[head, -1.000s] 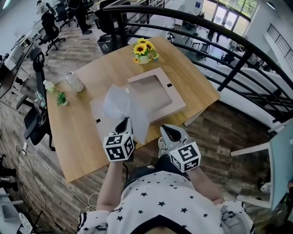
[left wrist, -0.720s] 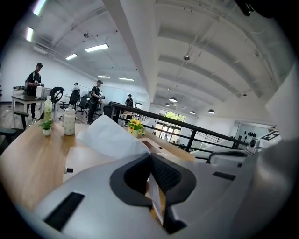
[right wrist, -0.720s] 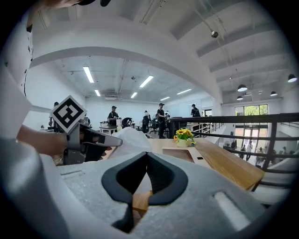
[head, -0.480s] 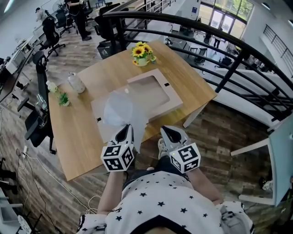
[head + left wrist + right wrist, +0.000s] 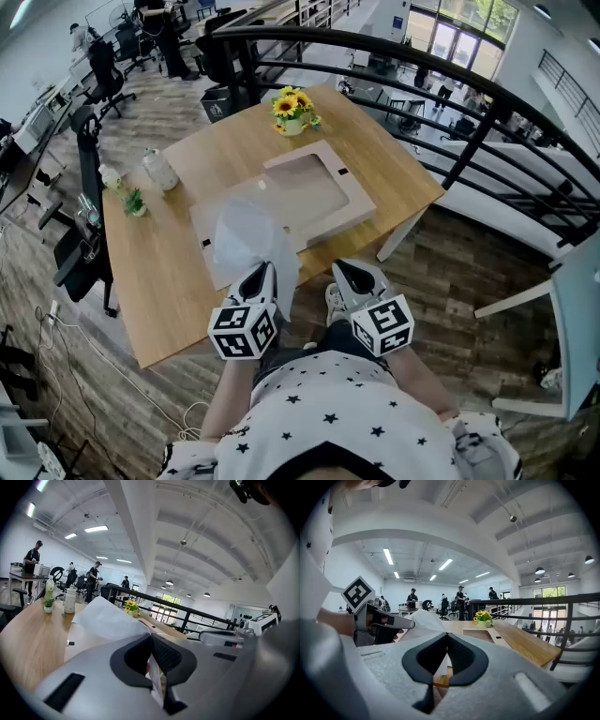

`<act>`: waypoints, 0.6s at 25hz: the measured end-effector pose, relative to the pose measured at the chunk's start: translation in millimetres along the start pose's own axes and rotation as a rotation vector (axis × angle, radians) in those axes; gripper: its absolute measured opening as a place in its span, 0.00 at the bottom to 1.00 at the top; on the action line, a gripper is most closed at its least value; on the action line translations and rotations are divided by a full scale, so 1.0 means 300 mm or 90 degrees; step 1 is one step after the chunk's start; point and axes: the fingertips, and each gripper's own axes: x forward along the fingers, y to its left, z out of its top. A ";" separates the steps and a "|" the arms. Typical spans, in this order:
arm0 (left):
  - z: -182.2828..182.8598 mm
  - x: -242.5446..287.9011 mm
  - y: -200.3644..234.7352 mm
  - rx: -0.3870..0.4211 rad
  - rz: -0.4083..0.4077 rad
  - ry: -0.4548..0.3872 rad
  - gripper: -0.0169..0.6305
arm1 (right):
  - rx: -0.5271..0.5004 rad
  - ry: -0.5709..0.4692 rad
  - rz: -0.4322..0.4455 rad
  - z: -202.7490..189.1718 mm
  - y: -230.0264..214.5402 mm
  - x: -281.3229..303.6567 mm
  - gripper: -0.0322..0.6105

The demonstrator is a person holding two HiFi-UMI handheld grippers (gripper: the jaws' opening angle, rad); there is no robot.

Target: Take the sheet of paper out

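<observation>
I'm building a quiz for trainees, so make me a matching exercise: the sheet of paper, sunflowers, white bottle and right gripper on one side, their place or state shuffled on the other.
1. sheet of paper
2. sunflowers
3. white bottle
4. right gripper

A. at the table's far edge
B. jaws shut, empty
C. near the small green plant
D. pinched in the left gripper's jaws

Pairs: 1-D, 2-A, 3-C, 4-B

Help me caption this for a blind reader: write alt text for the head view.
Seen from above, the left tool pinches a white sheet of paper, raised over an open flat beige box on a wooden table. The right tool is shut and empty beside it. Sunflowers stand at the far end.
</observation>
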 end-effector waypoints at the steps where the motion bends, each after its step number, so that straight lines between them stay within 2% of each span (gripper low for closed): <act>1: 0.000 -0.002 -0.001 0.000 -0.001 0.000 0.04 | 0.000 0.001 -0.001 -0.001 0.001 -0.001 0.06; 15: 0.007 0.004 0.003 -0.016 -0.008 -0.001 0.04 | -0.001 0.003 -0.012 0.006 -0.011 0.002 0.06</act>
